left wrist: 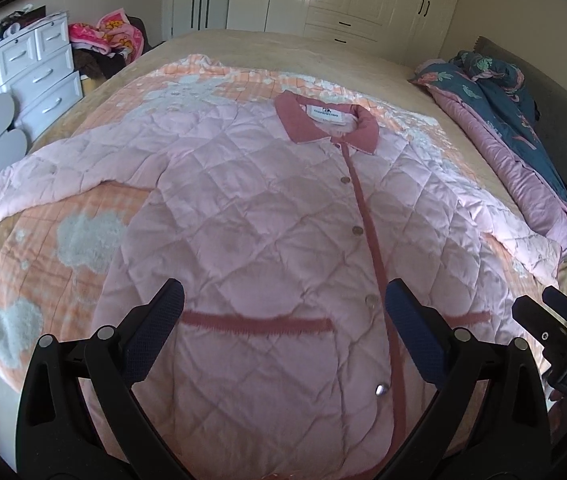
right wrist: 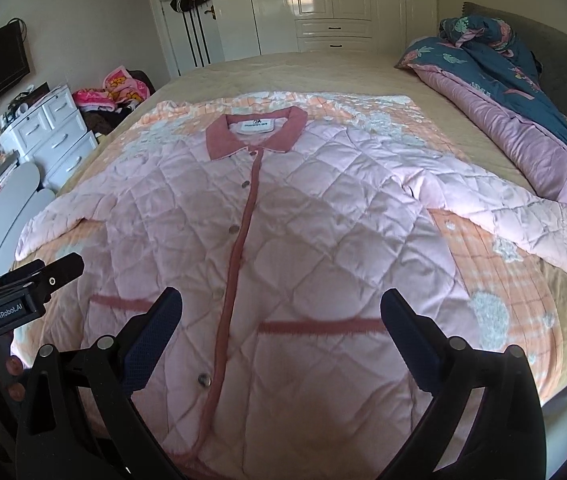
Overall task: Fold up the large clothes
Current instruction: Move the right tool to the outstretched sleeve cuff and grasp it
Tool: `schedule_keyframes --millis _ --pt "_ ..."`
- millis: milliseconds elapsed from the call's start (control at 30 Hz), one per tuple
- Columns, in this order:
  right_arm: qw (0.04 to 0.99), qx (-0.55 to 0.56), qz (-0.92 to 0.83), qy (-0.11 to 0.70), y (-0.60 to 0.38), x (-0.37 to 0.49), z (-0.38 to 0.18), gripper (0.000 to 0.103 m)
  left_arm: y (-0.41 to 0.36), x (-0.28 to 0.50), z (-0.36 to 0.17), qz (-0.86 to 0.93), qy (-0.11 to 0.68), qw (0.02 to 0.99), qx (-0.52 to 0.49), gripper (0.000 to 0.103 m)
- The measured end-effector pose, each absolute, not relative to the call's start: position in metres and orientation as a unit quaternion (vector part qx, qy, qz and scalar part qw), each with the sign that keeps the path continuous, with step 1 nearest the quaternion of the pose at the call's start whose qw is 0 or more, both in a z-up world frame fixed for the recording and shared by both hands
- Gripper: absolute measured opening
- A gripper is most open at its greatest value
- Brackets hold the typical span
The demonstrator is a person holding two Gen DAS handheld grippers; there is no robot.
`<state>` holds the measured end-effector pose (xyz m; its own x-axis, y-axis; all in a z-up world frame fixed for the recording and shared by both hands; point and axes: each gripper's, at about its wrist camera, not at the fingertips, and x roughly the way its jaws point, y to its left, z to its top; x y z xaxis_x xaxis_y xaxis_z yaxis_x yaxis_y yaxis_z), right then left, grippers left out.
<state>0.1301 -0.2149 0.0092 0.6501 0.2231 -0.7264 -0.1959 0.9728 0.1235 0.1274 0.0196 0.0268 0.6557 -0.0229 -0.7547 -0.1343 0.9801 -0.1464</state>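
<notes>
left tool (left wrist: 285, 300) agape, right tool (right wrist: 281, 308) agape

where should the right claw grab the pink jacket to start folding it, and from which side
Take the right sleeve near its cuff, coming from the bed's right edge with the right claw, which is open. The jacket lies flat, buttoned and face up, and that sleeve sticks out sideways with free edges, so the claw could probably pinch it there and carry it across the chest.

The jacket (left wrist: 251, 216) lies spread on a blanket (left wrist: 43, 264) on the bed (left wrist: 283, 52), bedding (left wrist: 523, 128) heaped to its right
</notes>
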Motion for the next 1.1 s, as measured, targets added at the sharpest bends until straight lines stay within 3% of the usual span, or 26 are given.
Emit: schedule_keyframes --millis 667,1100 --pt "0.921 0.061 0.097 0.371 -0.229 0.222 0.041 0.099 0.003 0.22 0.047 0.02 0.412 0.905 -0.102 0.094" --pt "0.923 0.139 0.019 0.357 -0.3 0.288 0.039 0.099 -0.025 0.286 0.034 -0.003 0.431 0.895 -0.115 0.094"
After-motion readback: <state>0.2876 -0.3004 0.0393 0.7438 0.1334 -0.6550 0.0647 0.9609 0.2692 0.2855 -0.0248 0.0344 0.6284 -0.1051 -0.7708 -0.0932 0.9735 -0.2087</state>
